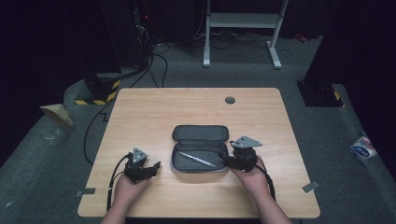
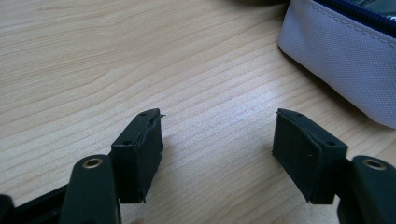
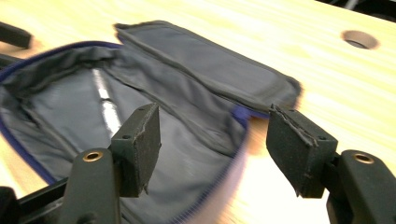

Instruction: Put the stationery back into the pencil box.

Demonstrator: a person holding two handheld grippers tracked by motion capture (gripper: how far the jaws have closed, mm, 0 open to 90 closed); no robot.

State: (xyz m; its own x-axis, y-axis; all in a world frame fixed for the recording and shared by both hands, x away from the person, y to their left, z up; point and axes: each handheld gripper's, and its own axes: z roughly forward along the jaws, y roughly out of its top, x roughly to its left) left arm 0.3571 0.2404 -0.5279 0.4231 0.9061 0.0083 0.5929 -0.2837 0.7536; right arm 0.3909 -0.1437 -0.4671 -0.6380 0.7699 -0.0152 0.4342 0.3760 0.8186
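A grey fabric pencil case (image 1: 200, 148) lies open near the middle of the wooden table (image 1: 140, 112), a little toward the person's side. Its lid is folded back flat, away from the person, and a blue zipper runs along its edge. The lining inside is dark grey and creased. Inside lies one silver pen (image 1: 198, 159), at a slant.

There is one case, one pen, and two grippers, one in each hand.

The left gripper (image 2: 217, 135) rests low over bare wood just beside the left end of the case, not touching it. Its jaws stand wide apart with nothing between them. The right gripper (image 3: 212, 135) is at the right end of the case. Its jaws are also wide apart and hold nothing; one is over the open lining, the other over the table outside the rim.

A round cable hole (image 1: 229, 100) sits in the table near the far edge. On the floor behind stand a white metal frame (image 1: 243, 28) and black cables (image 1: 154, 60).
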